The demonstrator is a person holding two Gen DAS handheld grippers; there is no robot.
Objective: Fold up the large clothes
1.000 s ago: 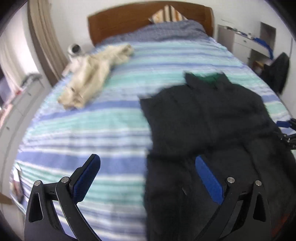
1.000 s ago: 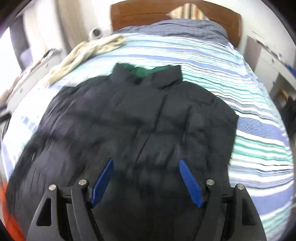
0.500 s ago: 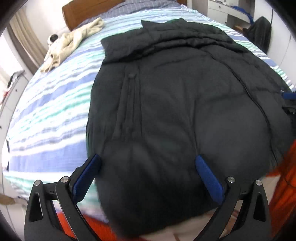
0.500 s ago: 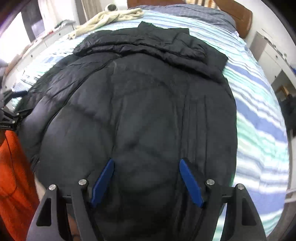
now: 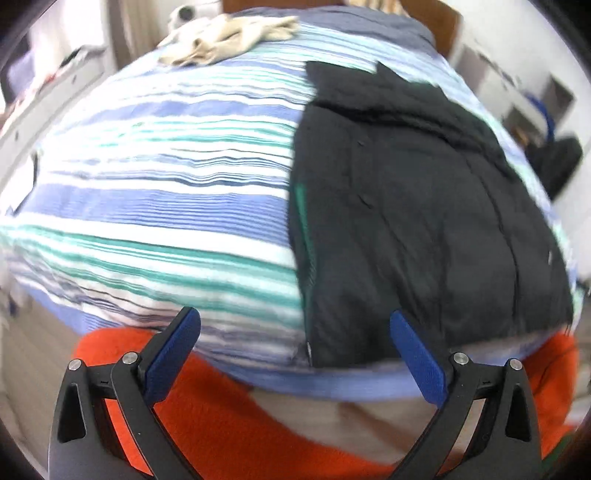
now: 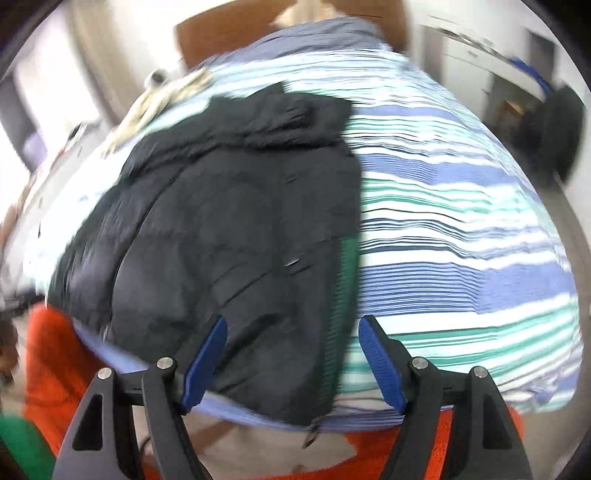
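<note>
While both hands pulled back toward the foot of the bed, the views changed a lot. Half a second before, the black jacket (image 5: 424, 206) filled almost all of each picture; now it lay farther ahead of the jaws and the bed's near edge showed below it. The jacket now looked narrower, with a green lining strip showing along one long edge, so I think its sides had been folded in and the next fold would go from the bottom up.

The left gripper (image 5: 295, 363) had its jaws wide and held nothing. The jacket's bottom edge sat just ahead of its right blue finger, with the striped bedsheet (image 5: 155, 206) ahead of the left one. The right gripper (image 6: 291, 363) also stood wide and empty, with the jacket's hem and green strip between and just past its jaws.

Far ahead of the jaws, a cream cloth (image 5: 225, 33) lay near the pillows, well apart from the jacket. An orange rug (image 5: 236, 417) lay on the floor under the jaws. Nothing lay on the jacket, though the hem hung a little over the bed's edge, which could make it slip.
</note>
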